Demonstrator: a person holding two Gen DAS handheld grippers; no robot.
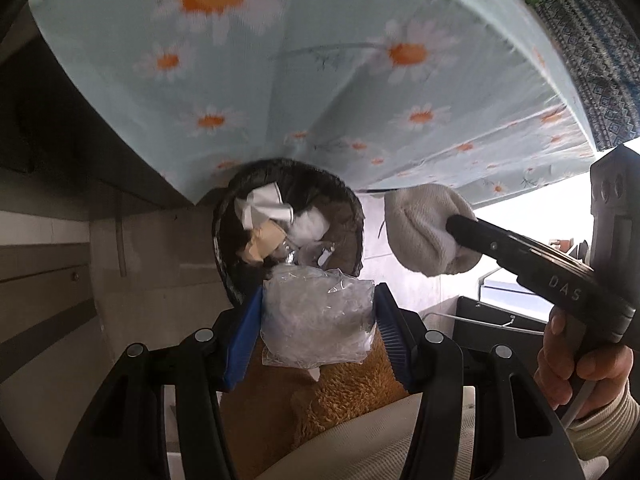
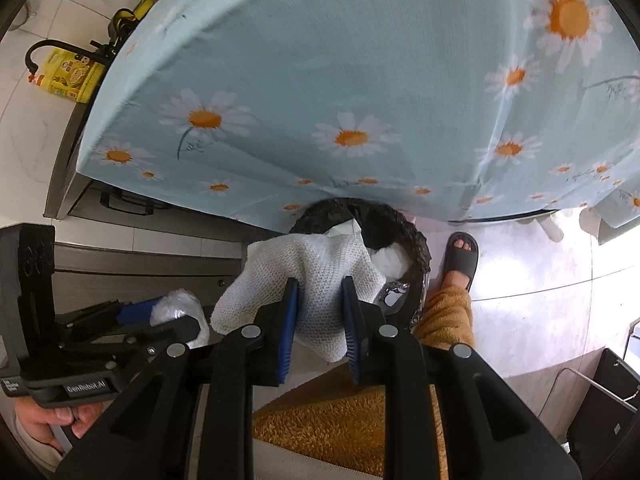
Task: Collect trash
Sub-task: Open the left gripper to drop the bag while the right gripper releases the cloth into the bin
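My left gripper (image 1: pixel 318 314) is shut on a crumpled clear plastic bag (image 1: pixel 316 316), held just above the near rim of a dark round bin (image 1: pixel 356 220) lined with a black bag. The bin holds white tissues (image 1: pixel 264 202) and a tan scrap. My right gripper (image 2: pixel 320 306) is shut on a white knitted cloth (image 2: pixel 316 264) that hangs over the bin (image 2: pixel 416 240). In the left wrist view the cloth (image 1: pixel 424 228) and the right gripper (image 1: pixel 460 226) hang to the right of the bin. In the right wrist view the left gripper (image 2: pixel 156 312) with the plastic bag (image 2: pixel 180 308) shows at the left.
A table with a light blue daisy-print cloth (image 1: pixel 320 80) overhangs the far side of the bin. A person's orange fleece leg (image 2: pixel 448 316) and sandalled foot (image 2: pixel 460 256) stand right beside the bin. Yellow bottles (image 2: pixel 68 76) sit on the floor at the far left. A black case (image 2: pixel 600 408) stands at the right.
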